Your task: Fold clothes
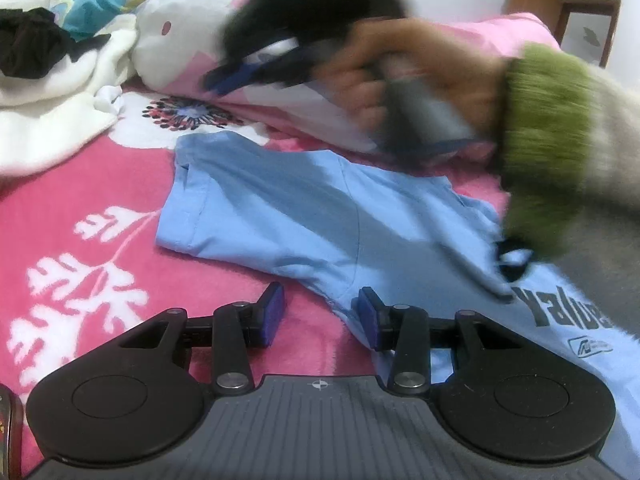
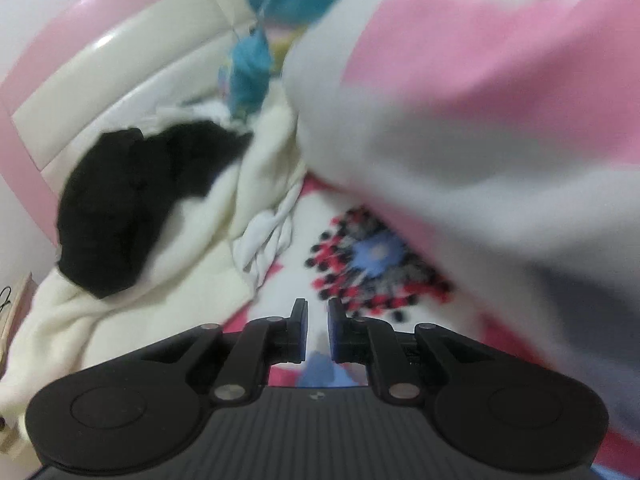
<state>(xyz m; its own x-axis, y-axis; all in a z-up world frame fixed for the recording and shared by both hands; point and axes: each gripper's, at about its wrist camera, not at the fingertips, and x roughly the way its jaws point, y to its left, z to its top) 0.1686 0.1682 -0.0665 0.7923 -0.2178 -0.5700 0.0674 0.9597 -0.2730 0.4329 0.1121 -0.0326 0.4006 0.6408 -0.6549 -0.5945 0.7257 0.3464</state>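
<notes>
Left gripper (image 1: 322, 316): nearest the lens, low over the pink floral blanket (image 1: 80, 208), jaws wide apart with nothing between; its right pad lies at the hem of the light blue T-shirt (image 1: 304, 216). T-shirt: spread flat on the blanket, dark lettering at its right end. Black garment (image 2: 132, 200): bunched on a cream blanket (image 2: 132, 300), far left. Right gripper (image 2: 318, 334): blurred, jaws narrowly parted, gripping nothing visible, above the blanket's flower print. Pink-and-white quilt (image 2: 460, 92): heaped at right.
</notes>
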